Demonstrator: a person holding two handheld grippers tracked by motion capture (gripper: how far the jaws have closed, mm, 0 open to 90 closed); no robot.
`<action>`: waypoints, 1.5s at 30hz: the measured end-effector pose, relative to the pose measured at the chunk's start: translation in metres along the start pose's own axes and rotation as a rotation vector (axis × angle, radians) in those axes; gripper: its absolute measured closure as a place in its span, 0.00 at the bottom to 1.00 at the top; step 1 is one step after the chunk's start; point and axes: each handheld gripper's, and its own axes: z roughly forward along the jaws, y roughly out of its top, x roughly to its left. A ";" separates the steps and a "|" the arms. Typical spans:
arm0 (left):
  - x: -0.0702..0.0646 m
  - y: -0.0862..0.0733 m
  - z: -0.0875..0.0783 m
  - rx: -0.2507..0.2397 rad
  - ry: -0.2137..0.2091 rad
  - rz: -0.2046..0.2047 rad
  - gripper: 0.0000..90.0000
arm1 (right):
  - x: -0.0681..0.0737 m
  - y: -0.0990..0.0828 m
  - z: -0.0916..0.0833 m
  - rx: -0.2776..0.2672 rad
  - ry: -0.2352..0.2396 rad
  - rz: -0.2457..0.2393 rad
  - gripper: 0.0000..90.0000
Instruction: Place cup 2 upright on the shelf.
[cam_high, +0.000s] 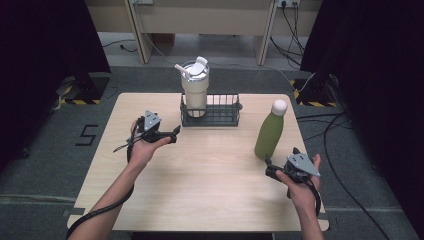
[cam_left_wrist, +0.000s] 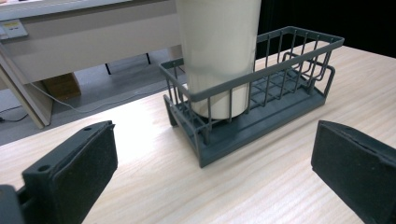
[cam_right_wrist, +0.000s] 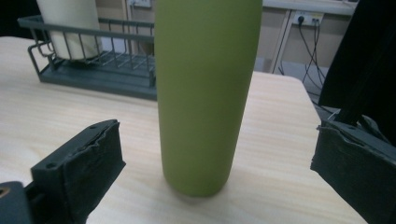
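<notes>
We see the right gripper (cam_high: 271, 169) with its jaws spread wide and nothing between the pads; the green bottle (cam_high: 270, 131) stands upright on the table (cam_high: 200, 170) directly ahead of them, near the right edge and well apart from the wire basket (cam_high: 210, 111) at the far side. In the right gripper view the green bottle (cam_right_wrist: 204, 93) sits centred between the two black jaws, so we judge the step in hand to be a grasp of its body. To do it well, we keep the jaws level, advance until the pads flank the straight middle section of the bottle rather than its rounded base or white cap (cam_high: 279, 106), and close squarely so the tall, narrow thing does not tip. The left gripper (cam_high: 170, 135) is likewise wide open and empty, facing the basket, where the cream tumbler (cam_high: 195, 86) stands in the left end; the right end of the basket (cam_left_wrist: 299, 70) lies free, which we take as the likely place for the bottle.
</notes>
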 end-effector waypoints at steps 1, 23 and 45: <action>0.001 -0.001 -0.002 0.000 0.003 -0.001 0.00 | 0.000 0.002 0.001 -0.007 0.003 0.005 0.02; 0.004 -0.025 -0.043 -0.023 0.022 -0.005 0.00 | 0.002 0.036 0.035 -0.054 -0.001 0.018 0.08; 0.008 -0.047 -0.068 -0.030 0.016 -0.055 0.00 | 0.001 0.048 0.070 -0.040 0.027 0.036 0.20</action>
